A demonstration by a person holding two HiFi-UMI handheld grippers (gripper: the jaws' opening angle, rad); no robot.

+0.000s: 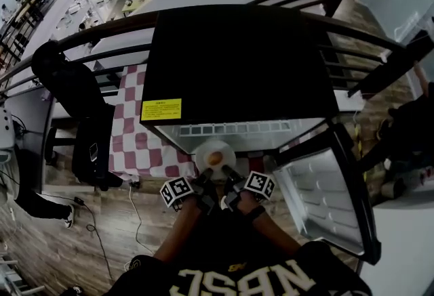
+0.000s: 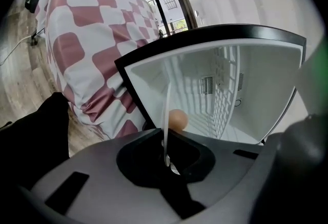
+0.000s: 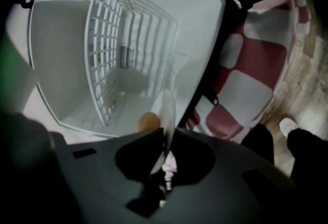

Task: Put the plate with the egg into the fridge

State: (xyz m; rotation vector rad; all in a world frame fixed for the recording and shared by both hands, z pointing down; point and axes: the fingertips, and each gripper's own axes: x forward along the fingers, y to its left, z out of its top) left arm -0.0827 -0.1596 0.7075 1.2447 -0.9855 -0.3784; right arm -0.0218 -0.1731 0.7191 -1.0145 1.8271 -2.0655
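While pinching the plate [image 1: 206,148] rim with left gripper [image 1: 205,183] and right gripper [image 1: 231,183], holding the egg [image 1: 215,158] before the open fridge [image 1: 237,71].

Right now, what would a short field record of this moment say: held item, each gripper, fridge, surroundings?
held item: plate with an egg on it
left gripper: shut on the plate's rim
right gripper: shut on the plate's rim
fridge: door open, wire shelf inside
plate position: at the fridge opening, not yet set down
surroundings: checked tablecloth beside the fridge
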